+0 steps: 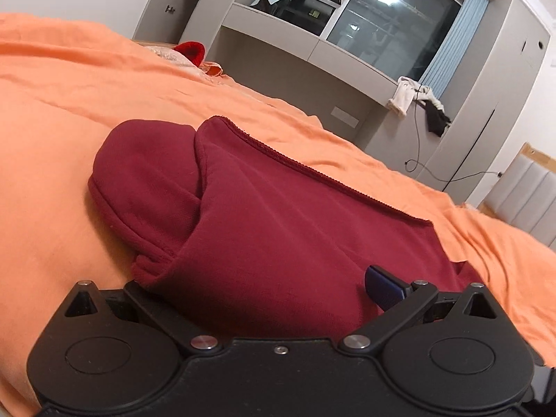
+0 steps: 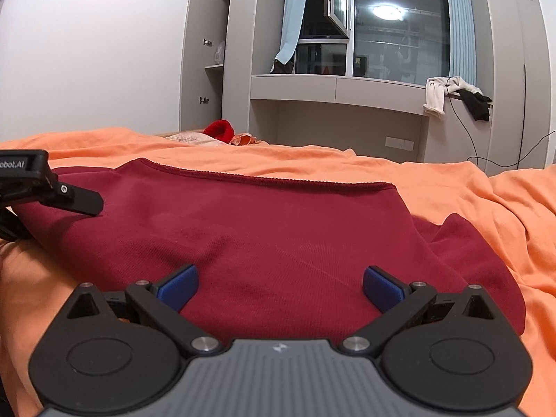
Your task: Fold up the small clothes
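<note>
Dark red garment (image 2: 278,229) spread on orange bedsheet (image 2: 469,187), partly folded; folded-over layer and rounded sleeve end noted at garment's left side in left wrist view (image 1: 139,180). Ribbed hem along far edge.

Right tongs (image 2: 279,286) spread wide, both blue pads (image 2: 179,286) apart over the near edge of the cloth, nothing gripped.

Left tongs (image 1: 260,292) low at garment's near left edge; 1 blue pad (image 1: 384,286) visible on top of fabric, other finger hidden beneath or behind the cloth. Arms stand wide; grip on fabric cannot be confirmed.

Left tongs also seen in right wrist view (image 2: 83,201), resting at garment's left side.

Bright red item (image 2: 219,128) at far end of bed. White and black clothes (image 2: 451,97) draped on ledge below window (image 2: 399,24).
</note>
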Motion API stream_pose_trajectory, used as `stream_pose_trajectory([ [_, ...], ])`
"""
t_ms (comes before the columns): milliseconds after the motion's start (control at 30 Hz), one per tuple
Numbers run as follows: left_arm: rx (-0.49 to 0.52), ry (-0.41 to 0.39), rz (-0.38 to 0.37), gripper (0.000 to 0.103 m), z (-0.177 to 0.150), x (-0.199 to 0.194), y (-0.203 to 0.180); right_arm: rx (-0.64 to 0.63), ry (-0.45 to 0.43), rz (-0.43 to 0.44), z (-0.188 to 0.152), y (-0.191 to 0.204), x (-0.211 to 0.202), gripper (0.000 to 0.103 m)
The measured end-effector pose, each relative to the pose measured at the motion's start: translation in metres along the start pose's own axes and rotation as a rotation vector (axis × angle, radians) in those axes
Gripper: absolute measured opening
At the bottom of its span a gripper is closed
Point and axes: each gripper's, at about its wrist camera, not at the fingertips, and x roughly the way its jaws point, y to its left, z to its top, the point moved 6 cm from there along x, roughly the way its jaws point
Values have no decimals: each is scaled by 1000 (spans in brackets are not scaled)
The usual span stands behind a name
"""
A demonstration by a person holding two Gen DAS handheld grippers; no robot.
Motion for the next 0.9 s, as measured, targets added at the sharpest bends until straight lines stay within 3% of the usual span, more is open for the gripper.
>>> stream_pose_trajectory([
  [333,-38,0,-16,102,0,-2,3,77,-70,-9,24,2,-3,103],
  [433,-38,0,-16,102,-2,-3,3,72,-37,-22,28,8,10,103],
  [533,-39,0,-18,102,-2,-3,3,-16,69,-8,19,24,28,103],
  [700,-31,-2,-11,102,-6,-5,3,-58,23,-51,11,30,23,103],
  [900,-19,-3,-8,102,-7,-6,3,-27,6,-32,7,27,22,103],
])
